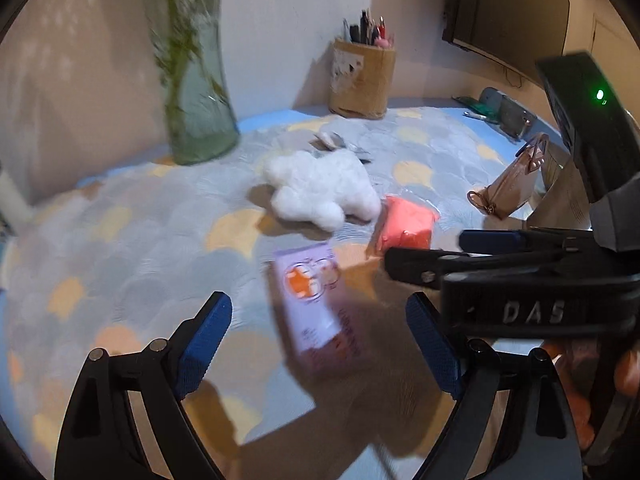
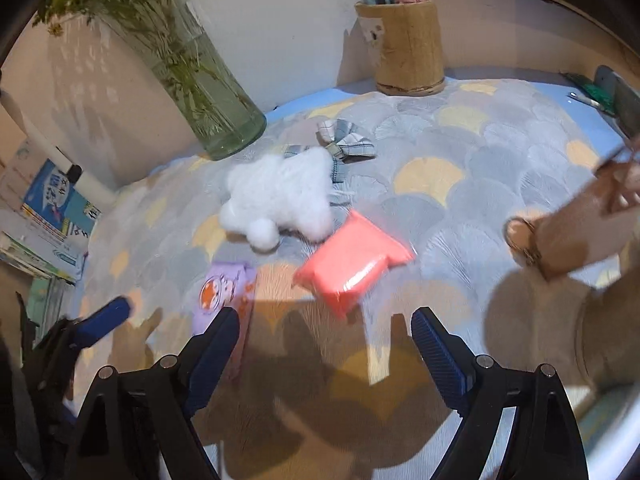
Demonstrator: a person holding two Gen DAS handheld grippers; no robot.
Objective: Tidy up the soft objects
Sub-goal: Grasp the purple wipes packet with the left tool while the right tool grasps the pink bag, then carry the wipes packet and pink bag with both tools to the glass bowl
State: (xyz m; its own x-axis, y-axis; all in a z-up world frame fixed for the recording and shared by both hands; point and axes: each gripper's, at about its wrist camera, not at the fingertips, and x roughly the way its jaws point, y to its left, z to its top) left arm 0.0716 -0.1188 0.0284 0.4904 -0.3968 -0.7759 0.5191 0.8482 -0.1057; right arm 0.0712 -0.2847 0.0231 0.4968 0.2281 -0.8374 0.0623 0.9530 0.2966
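Fluffy white plush toy (image 2: 280, 196), lumpy

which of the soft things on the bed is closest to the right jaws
The purple packet: the right gripper's finger overlaps it in view. The coral pouch lies slightly farther, the white plush beyond.

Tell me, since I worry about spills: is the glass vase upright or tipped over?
Upright. The glass vase stands on its base on the patterned cloth by the wall, green stems rising from its mouth; its lean is lens distortion.
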